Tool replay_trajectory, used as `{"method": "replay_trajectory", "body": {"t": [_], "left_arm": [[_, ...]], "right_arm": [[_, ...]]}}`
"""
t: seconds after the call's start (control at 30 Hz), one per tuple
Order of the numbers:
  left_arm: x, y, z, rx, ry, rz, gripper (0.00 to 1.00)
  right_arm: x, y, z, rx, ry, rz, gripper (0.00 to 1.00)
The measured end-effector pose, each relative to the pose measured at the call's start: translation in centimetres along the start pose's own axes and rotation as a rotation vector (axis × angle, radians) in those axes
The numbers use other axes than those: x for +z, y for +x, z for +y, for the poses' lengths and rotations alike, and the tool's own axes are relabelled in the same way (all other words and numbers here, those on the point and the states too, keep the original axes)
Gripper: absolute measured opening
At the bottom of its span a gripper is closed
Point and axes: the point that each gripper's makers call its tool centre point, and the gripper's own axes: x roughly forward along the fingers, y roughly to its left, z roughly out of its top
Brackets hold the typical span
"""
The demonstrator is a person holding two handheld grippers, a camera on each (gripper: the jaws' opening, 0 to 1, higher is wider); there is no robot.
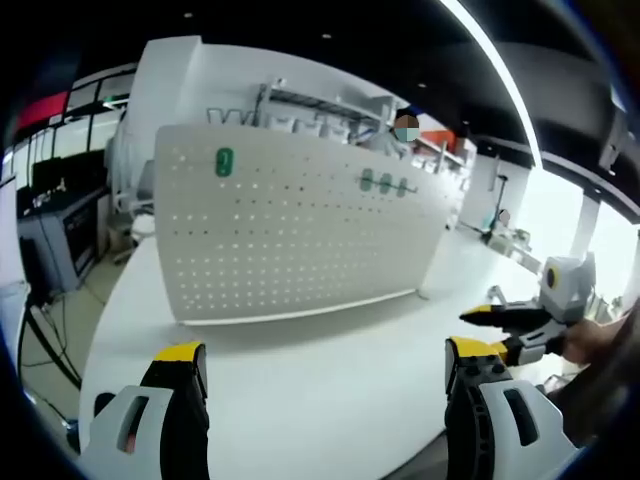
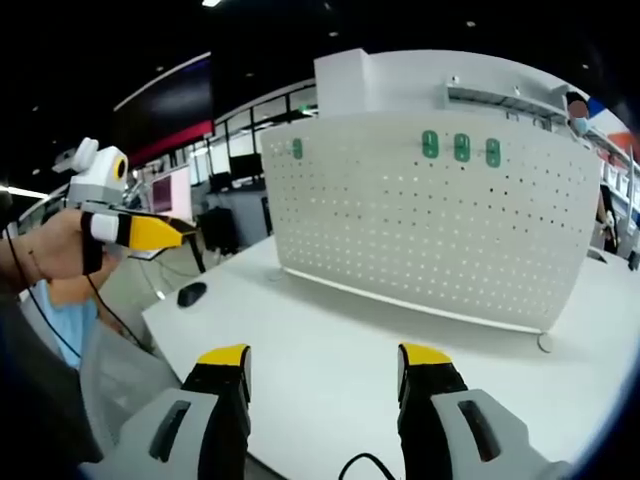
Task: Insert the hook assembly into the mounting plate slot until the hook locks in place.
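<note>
Hooks (image 2: 460,146) hang on the pegboard (image 2: 420,220), well beyond both released, empty claws (image 1: 325,385) (image 2: 325,385).

No legible text, label, brand or number found; grey lettering on the wall (image 1: 232,118) behind the pegboard (image 1: 300,235) is unreadable.

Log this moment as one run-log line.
left gripper: open, empty | right gripper: open, empty | pegboard: upright on table | green hooks: four mounted
</note>
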Motion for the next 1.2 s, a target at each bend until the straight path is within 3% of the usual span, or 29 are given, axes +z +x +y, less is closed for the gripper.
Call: {"method": "replay_trajectory", "body": {"t": [0.13,0.23,0.73,1.2], "left_arm": [[-0.3,-0.2,-0.4,-0.011,0.006,0.002,1.0],[-0.7,-0.3,-0.7,-0.021,0.0,0.005,1.0],[-3.7,-0.9,-2.3,-0.059,-0.033,0.061,1.0],[-4.0,-1.3,-2.3,-0.056,-0.055,0.062,1.0]], "right_arm": [[-0.1,-0.3,-0.5,-0.02,0.013,0.009,0.64],[0.2,-0.6,-0.9,-0.029,0.075,-0.007,0.69],[-0.4,-1.5,-2.7,-0.085,0.125,0.001,0.85],[0.0,-1.6,-3.1,-0.11,0.111,-0.023,0.91]]}}
